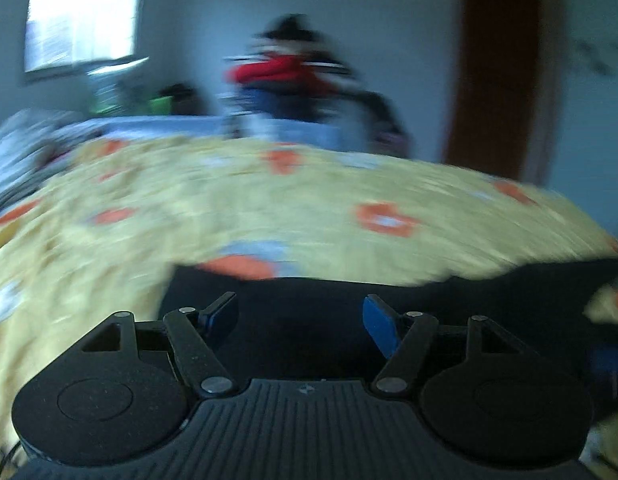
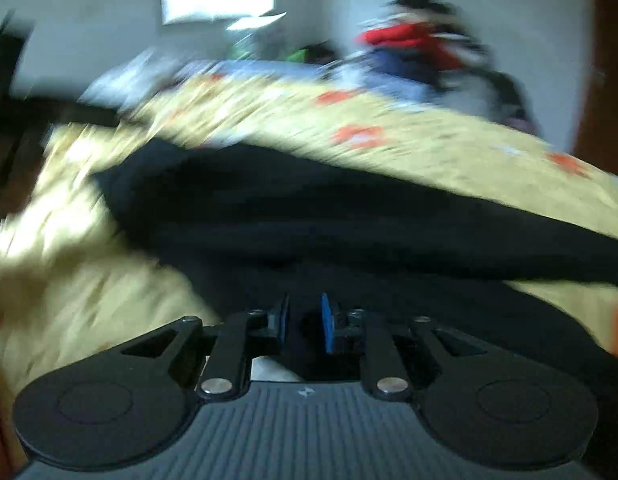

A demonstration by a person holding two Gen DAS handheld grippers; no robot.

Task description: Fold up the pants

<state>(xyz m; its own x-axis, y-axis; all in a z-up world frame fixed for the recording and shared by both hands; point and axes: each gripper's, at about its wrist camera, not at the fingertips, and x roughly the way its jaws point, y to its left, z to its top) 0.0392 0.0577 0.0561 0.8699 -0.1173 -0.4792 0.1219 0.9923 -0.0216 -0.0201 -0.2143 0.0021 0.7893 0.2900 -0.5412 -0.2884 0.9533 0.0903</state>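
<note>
The black pants (image 2: 349,216) lie spread on a yellow flowered bedspread (image 2: 429,148); both views are motion-blurred. In the left wrist view the pants (image 1: 309,320) fill the low centre and run to the right. My left gripper (image 1: 301,318) is open and empty, its blue pads wide apart just above the pants' edge. My right gripper (image 2: 305,320) has its jaws nearly together with dark pants cloth between the pads, close to the near edge of the pants.
The bedspread (image 1: 269,208) covers the bed. A pile of red, blue and dark clothes (image 1: 293,76) sits at the far side by the wall. A bright window (image 1: 81,20) is at the upper left, and a brown door (image 1: 505,72) is at the right.
</note>
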